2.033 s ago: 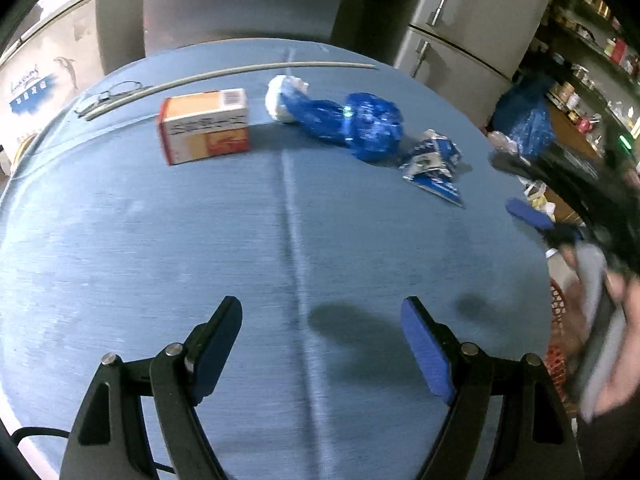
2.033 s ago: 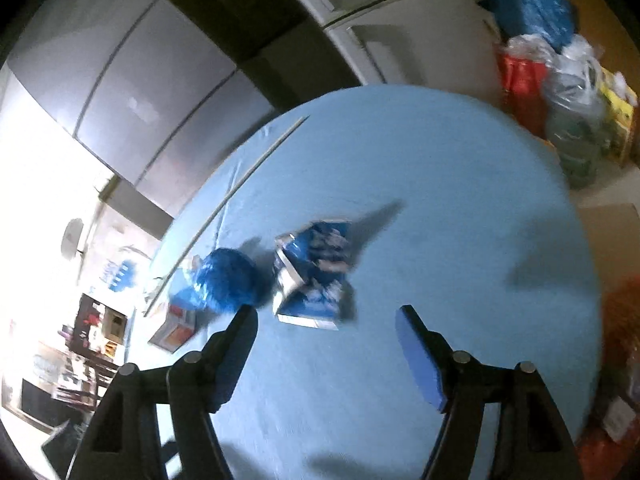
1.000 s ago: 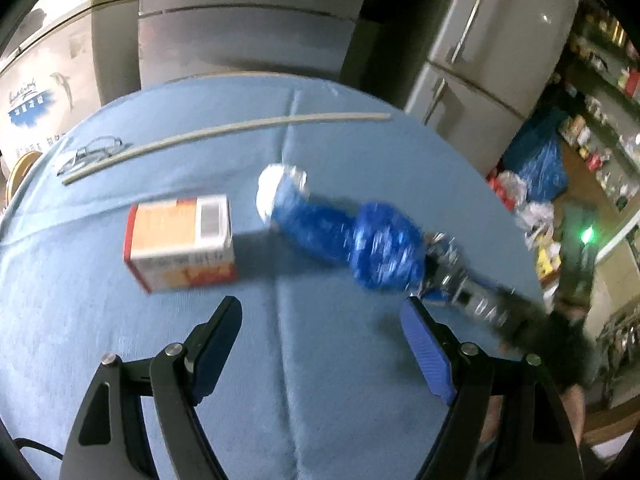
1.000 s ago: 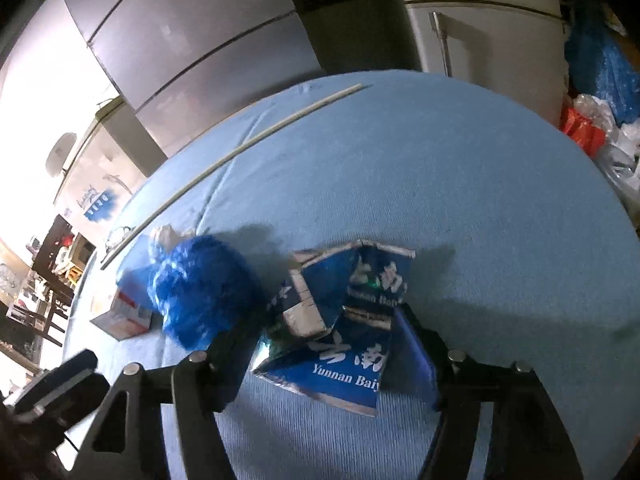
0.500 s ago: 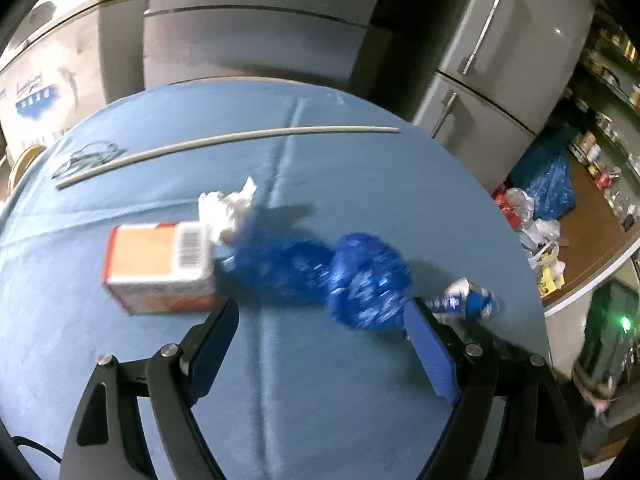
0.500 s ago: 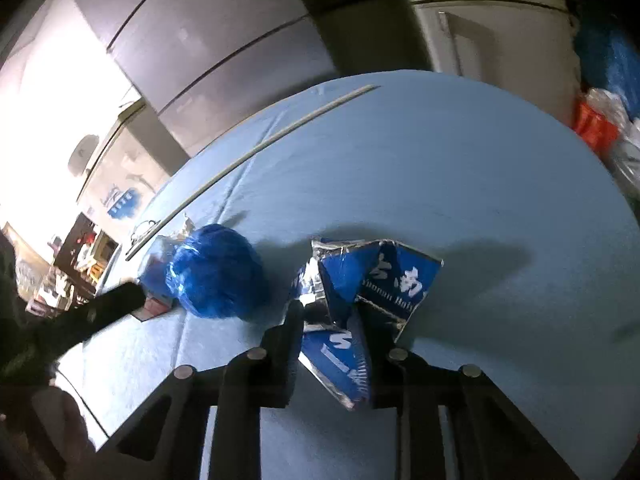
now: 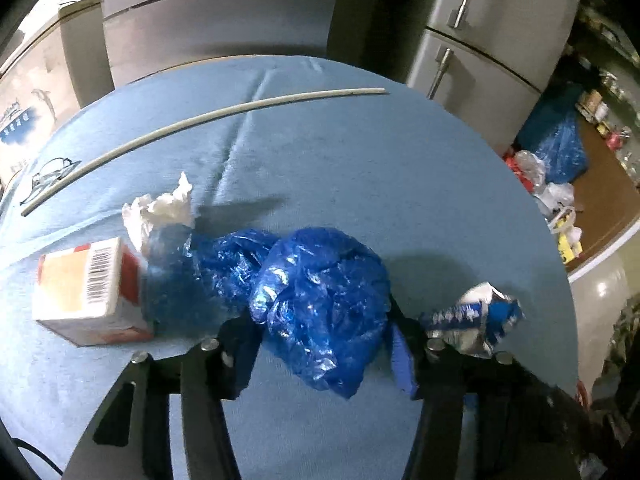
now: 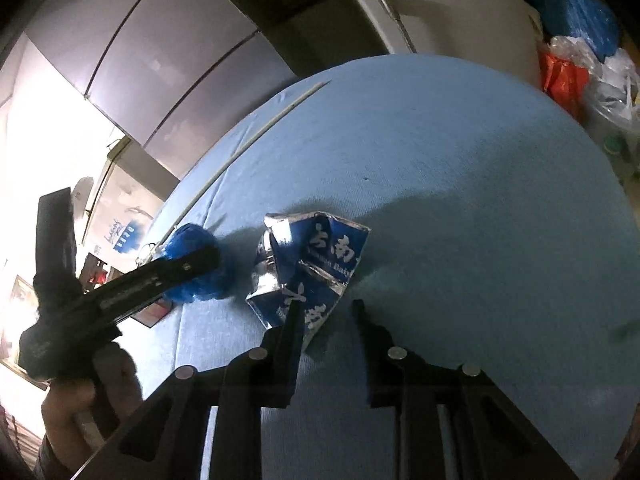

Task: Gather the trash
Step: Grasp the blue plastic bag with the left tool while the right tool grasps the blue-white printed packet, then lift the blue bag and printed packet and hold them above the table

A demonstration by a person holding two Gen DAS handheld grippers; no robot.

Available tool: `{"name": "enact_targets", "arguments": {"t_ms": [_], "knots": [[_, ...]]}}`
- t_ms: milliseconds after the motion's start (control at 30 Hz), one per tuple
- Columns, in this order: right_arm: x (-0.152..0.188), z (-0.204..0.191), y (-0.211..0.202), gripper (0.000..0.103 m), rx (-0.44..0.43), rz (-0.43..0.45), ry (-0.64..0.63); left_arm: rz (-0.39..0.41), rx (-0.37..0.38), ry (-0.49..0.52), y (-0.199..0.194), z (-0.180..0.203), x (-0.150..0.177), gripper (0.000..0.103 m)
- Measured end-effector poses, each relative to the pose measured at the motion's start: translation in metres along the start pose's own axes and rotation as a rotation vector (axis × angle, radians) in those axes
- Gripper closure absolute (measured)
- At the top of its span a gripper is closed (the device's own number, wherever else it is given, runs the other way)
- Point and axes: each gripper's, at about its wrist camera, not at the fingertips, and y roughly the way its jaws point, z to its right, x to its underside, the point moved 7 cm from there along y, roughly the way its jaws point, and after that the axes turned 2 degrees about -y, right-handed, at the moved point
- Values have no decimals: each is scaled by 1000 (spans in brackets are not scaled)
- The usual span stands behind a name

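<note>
A crumpled blue plastic bag (image 7: 320,304) lies on the blue table (image 7: 360,168). My left gripper (image 7: 320,356) has its fingers on either side of the bag and is closing on it. A white tissue (image 7: 160,212) and an orange-white carton (image 7: 88,292) lie left of the bag. My right gripper (image 8: 326,312) is shut on the lower corner of a flattened blue-silver carton (image 8: 316,264), which also shows in the left wrist view (image 7: 476,320). In the right wrist view the left gripper (image 8: 160,276) lies over the blue bag (image 8: 192,252).
A long white rod (image 7: 200,120) and a pair of glasses (image 7: 48,176) lie at the table's far side. Grey fridges (image 7: 488,28) stand behind. Bags of rubbish (image 7: 556,148) sit on the floor to the right.
My left gripper moved forward over the blue bag and narrowed around it. My right gripper closed on the flattened carton and lifted its near edge.
</note>
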Motion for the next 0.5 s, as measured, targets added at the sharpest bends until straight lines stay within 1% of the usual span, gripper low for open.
{"name": "enact_targets", "arguments": {"t_ms": [33,100,133,167,200,300,367,433,500], "knots": [[1,3,-3,72,-2,3,12,5,3,6,-6,-3,4,47],[-2,1,-5,54,-17,18,34,13,5,19,-21,-10,17,47],[-3,-2,-6,32,-26,28,42,15,10,28,-28,-12,25,47],[-5,-3,-8,20,-17,37,46,21,6,36,-38,-17,36,47],[-9,-6,-10,20,-4,52,48,24,1,41,-44,-21,46,47],[-19,-17,-3,20,2,61,52,22,-1,54,-63,-31,74,47],[-26,-21,8,20,47,58,61,12,-10,66,-72,-38,93,47],[-33,-31,23,20,78,49,42,14,-25,67,-79,-45,104,47],[-35,-43,44,19,152,6,-30,15,-37,59,-83,-52,111,47]]}}
